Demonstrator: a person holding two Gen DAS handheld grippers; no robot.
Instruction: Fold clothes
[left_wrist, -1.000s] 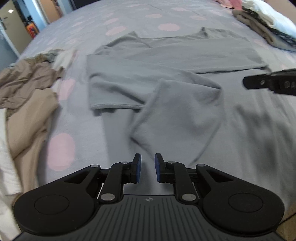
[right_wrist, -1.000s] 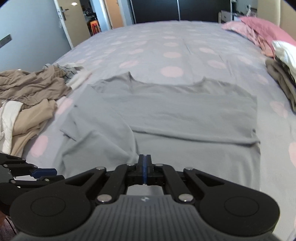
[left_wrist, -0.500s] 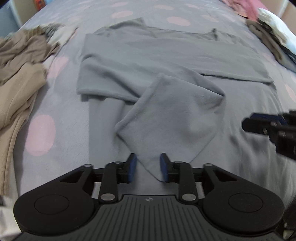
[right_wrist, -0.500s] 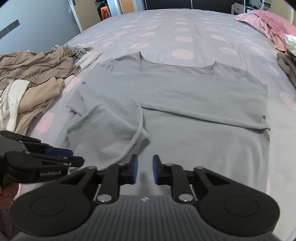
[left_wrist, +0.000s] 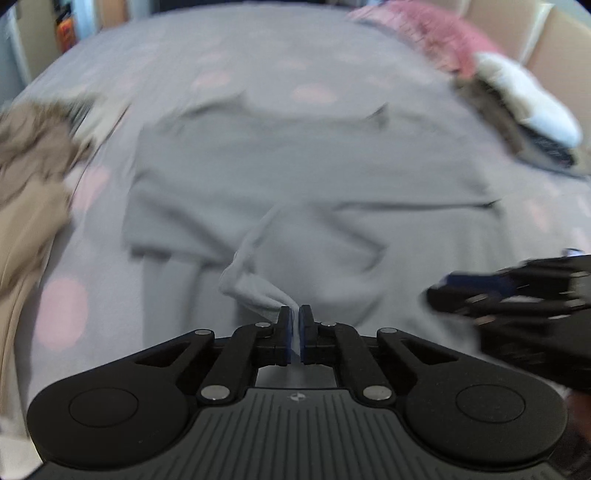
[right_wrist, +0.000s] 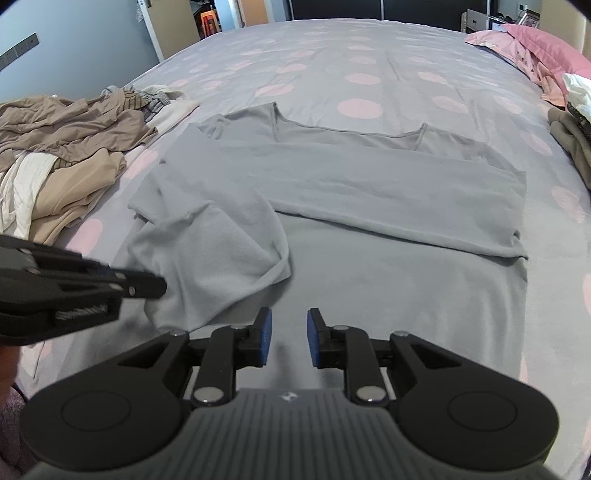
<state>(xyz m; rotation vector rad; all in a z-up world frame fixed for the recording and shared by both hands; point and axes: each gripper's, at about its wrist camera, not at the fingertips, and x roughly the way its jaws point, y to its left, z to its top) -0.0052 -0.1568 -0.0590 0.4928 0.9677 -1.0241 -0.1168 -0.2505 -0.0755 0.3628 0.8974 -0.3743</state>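
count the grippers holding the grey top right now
1. The left gripper is shut on a fold of the grey top at its near edge. The right gripper is open above the fabric, gripping nothing.

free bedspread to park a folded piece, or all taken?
Free: the far bedspread beyond the grey top. Crowded: beige clothes pile on the left edge, pink bedding and stacked clothes on the right.
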